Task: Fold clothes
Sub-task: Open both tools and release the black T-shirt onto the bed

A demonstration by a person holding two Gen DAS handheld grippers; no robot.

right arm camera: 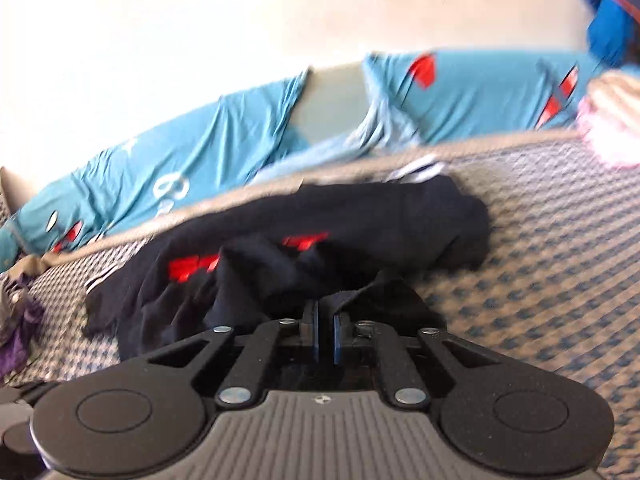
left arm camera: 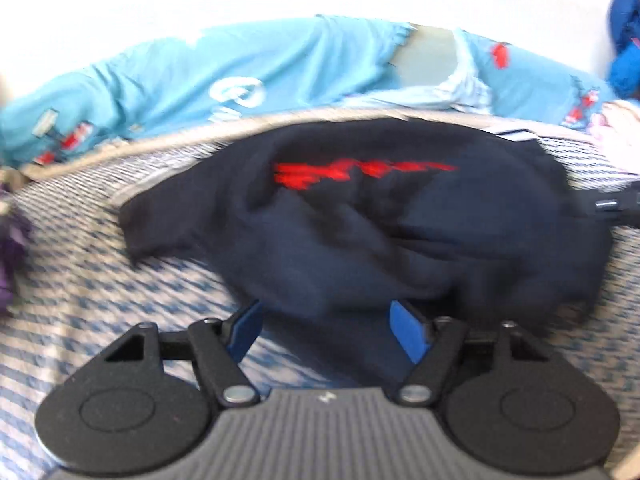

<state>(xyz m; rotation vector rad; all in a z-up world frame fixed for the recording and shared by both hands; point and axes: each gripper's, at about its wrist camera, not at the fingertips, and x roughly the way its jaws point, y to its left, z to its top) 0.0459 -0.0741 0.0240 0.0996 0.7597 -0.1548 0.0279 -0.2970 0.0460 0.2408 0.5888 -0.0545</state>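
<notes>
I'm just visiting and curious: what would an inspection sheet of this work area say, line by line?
Surface: blue-and-white checked cover, wrinkle-free where bare.
Job's things: dark navy garment with red print, crumpled, not yet folded.
Clutter: purple cloth at left edge; pink-white fabric at right.
Grippers: left tongs open, garment edge between the fingers; right tongs shut on the garment's edge.
Cables: nothing seen.
Surroundings: light-blue printed bedding along a pale wall; blue item at far right.

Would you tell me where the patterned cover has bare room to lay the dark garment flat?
Bare cover lies right of the dark garment, up to the pink cloth. Left is narrower, bordered by purple cloth. Behind is crowded with turquoise bedding.
</notes>
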